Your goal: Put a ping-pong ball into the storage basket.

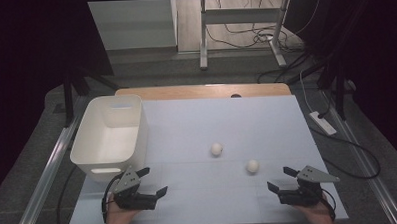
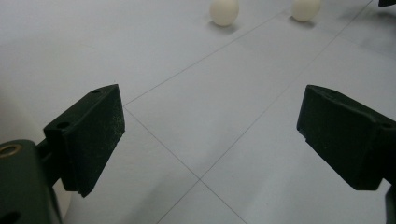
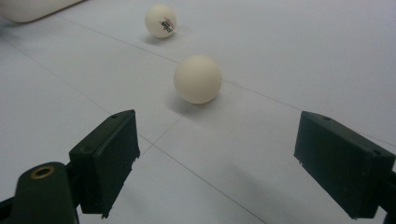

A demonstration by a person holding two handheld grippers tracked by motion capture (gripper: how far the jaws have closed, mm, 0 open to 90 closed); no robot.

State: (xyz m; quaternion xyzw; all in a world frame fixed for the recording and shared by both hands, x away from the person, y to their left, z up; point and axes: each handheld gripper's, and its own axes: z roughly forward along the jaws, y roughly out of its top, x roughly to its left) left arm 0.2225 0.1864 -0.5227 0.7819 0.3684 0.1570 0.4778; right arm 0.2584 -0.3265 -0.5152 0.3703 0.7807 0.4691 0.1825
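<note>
Two small round white plastic balls on my pale grey surface point(image 1: 197, 122): the farther ball point(image 1: 217, 149) at centre, printed mark facing my right tongs; the nearer ball point(image 1: 252, 165) right of it, apart. Round, so I read no long axis. One white rectangular plastic bin point(image 1: 109, 137), far left, long side running near to far. Left tongs point(image 1: 155, 181) and right tongs point(image 1: 281, 179): both wide, holding nothing, near edge.

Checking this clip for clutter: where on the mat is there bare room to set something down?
The mat is bare across its far half beyond the two balls, and in front between the left gripper and right gripper. It is tighter by the white bin at the left edge and around the far ball and near ball.
</note>
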